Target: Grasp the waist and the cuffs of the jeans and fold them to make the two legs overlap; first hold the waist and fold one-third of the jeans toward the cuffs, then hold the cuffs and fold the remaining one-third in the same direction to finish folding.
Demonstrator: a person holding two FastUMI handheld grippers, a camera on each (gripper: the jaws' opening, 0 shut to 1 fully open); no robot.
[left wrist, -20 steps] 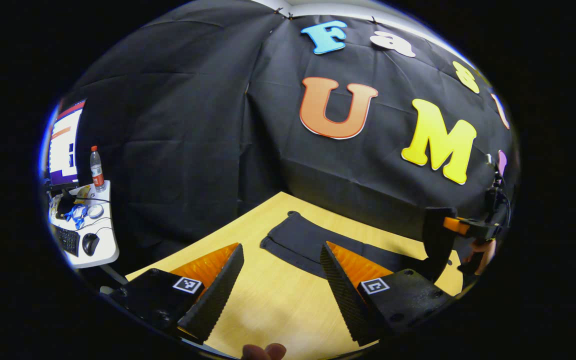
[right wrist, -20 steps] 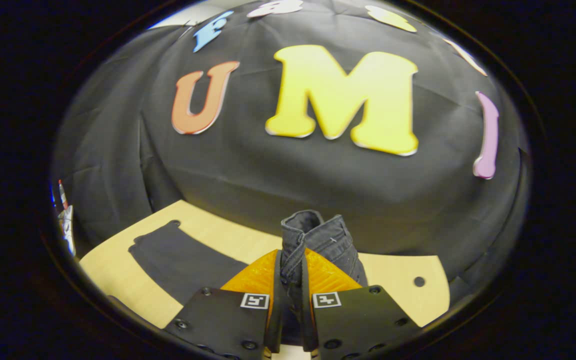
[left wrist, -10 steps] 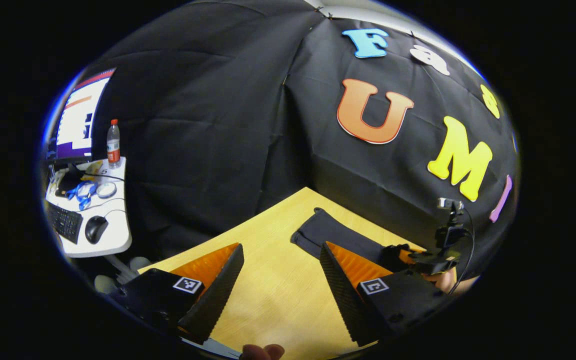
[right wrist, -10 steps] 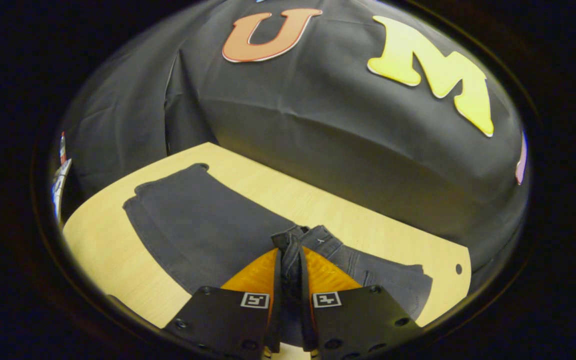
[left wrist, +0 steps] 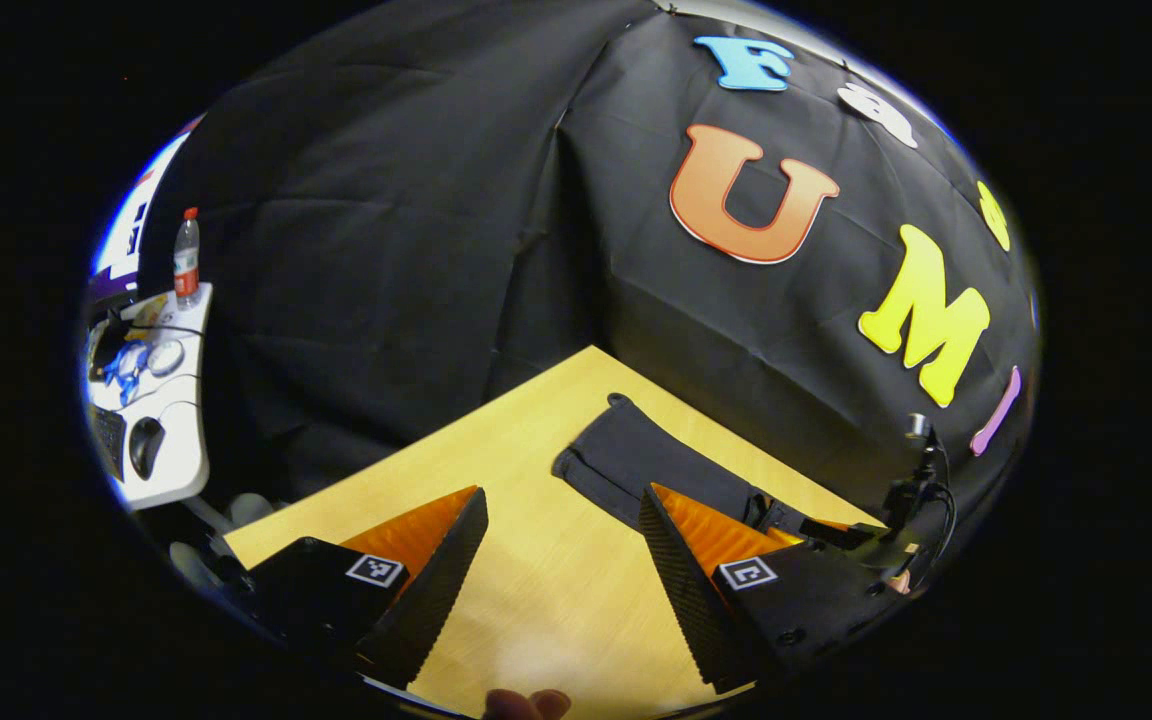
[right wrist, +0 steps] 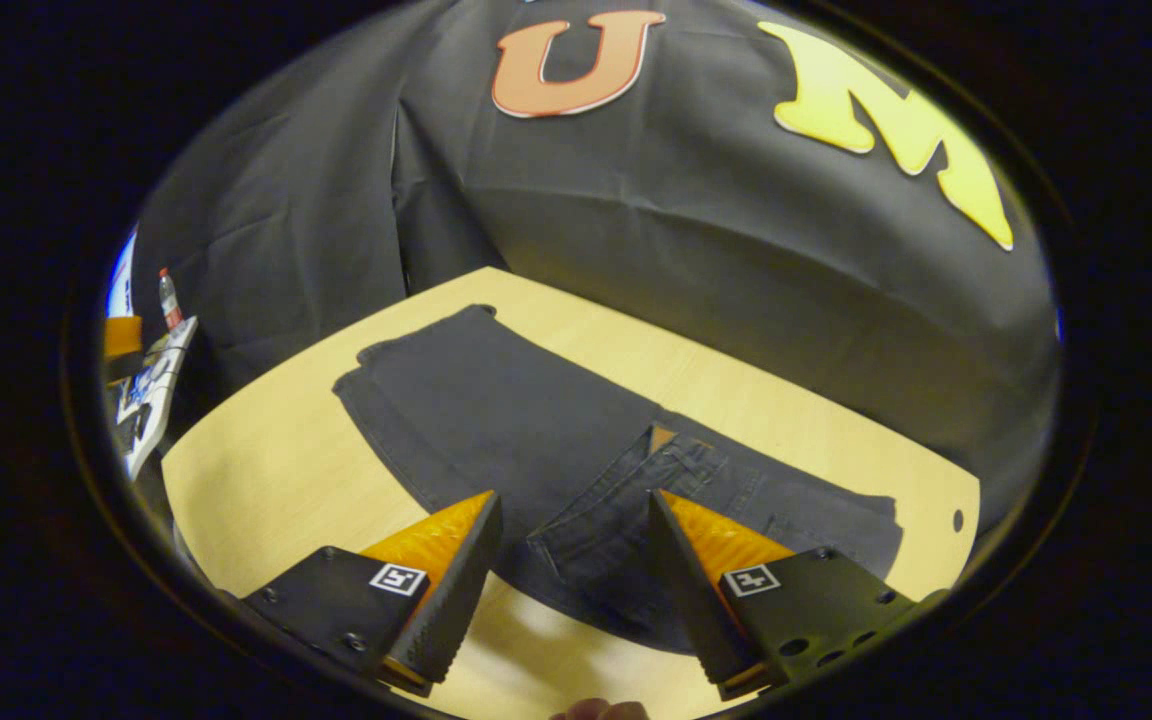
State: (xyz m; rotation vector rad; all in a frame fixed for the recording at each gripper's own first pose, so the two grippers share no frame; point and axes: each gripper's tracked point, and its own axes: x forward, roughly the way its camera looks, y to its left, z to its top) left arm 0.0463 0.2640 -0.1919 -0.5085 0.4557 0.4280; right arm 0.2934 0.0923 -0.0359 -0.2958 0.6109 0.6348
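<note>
Wooden tabletop serves as the work surface, with the booth's black cloth wall behind it. Dark jeans lie flat on the tabletop with the legs overlapped; the waist section is folded over onto the legs, and the cuffs point toward the far left corner of the tabletop. In the left gripper view the cuffs lie beyond the fingers, toward the wall.

Risk assessment (judgement):
- The folded waist section rests unrestrained on the legs. Denim is stiff, so this layer may spring back or slide when the cuffs are lifted.
- A grasp at the cuffs that catches one leg alone would separate the overlapped legs and skew the final fold.
- Dragging the cuffs across the tabletop instead of lifting them could pull the whole stack off line.

Gripper state:
- Right gripper: fingers spread wide, holding nothing. It sits just above the near edge of the folded waist section; contact with the fabric cannot be confirmed.
- Left gripper: fingers spread wide, empty, above bare tabletop on the near side of the jeans, apart from the cuffs.

A white side desk carrying a bottle stands well left of the tabletop
</note>
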